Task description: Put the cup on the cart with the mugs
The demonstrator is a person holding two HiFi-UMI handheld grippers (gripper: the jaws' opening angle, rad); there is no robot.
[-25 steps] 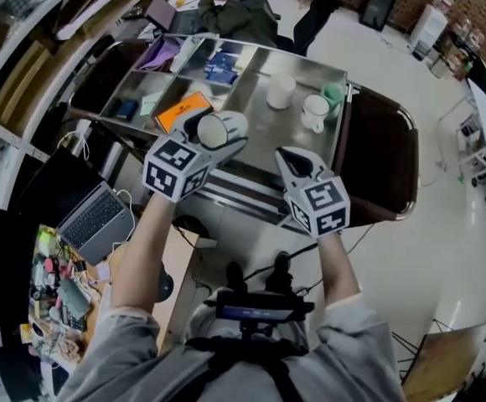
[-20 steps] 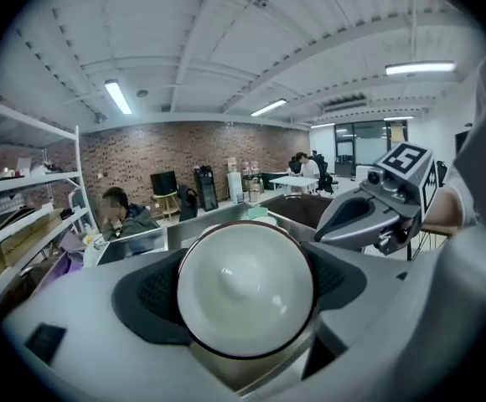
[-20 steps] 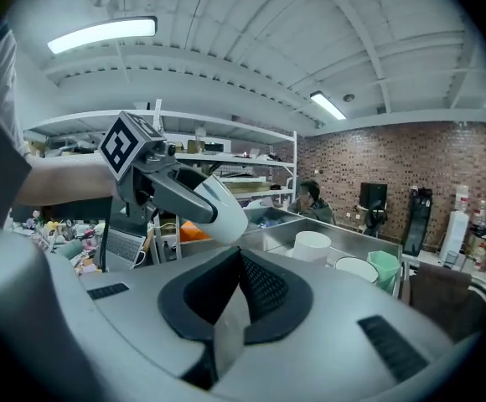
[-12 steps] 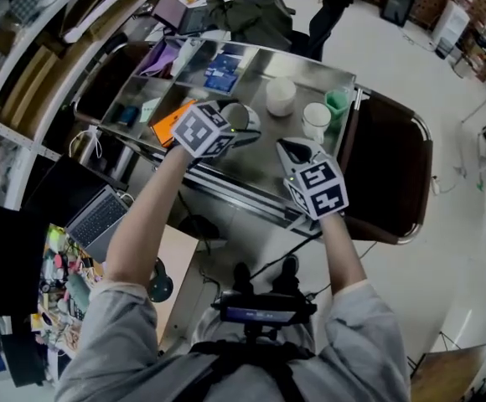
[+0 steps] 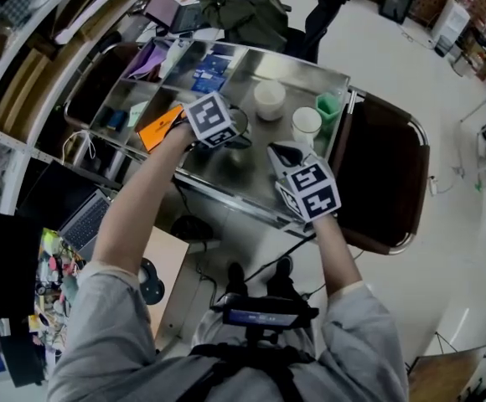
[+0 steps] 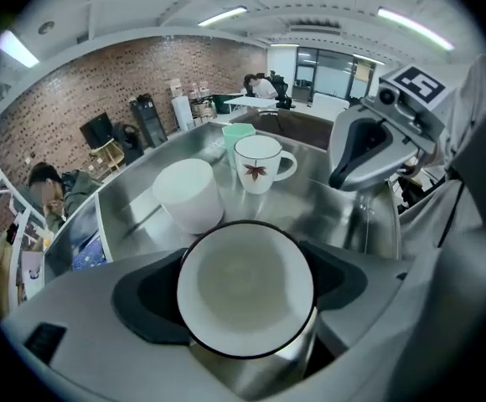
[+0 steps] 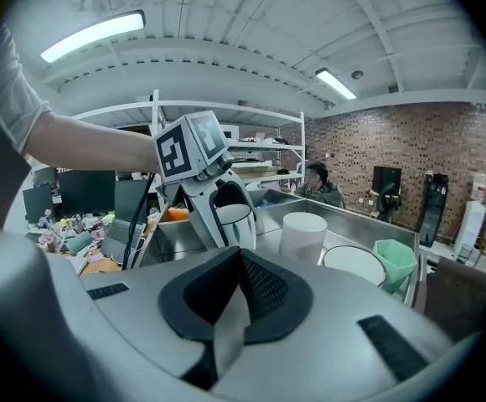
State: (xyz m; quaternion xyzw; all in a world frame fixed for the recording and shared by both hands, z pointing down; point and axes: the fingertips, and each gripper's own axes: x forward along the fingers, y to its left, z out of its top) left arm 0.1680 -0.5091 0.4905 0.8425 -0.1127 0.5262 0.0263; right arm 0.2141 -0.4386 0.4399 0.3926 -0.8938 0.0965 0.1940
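Over the last second the left gripper [image 5: 230, 128] has carried the cup [image 6: 245, 287] forward from short of the cart's [image 5: 235, 195] front rim to a spot above its steel top, and the marker cube on the gripper now covers in the head view what was plainly seen before. Its fingers [image 6: 142, 296] stand wide apart but are closed on the cup's sides, the dark-rimmed mouth facing up at the gripper's camera. The cup sits in front of the flower mug [image 6: 258, 164], on the person's side of it and a little to its left, near but clearly apart. A plain white cup [image 6: 188, 193] stands just left of the flower mug and a green cup [image 6: 236, 134] right behind it. The right gripper [image 7: 236, 291] hovers in front of the flower mug, nearer the cart's front rim, its fingers pressed together on nothing. My reading is that the carry is nearly done: the cup is already among the mugs and upright. No view shows its base, so I cannot tell whether it rests on the steel yet; lowering and letting go look like what remains.
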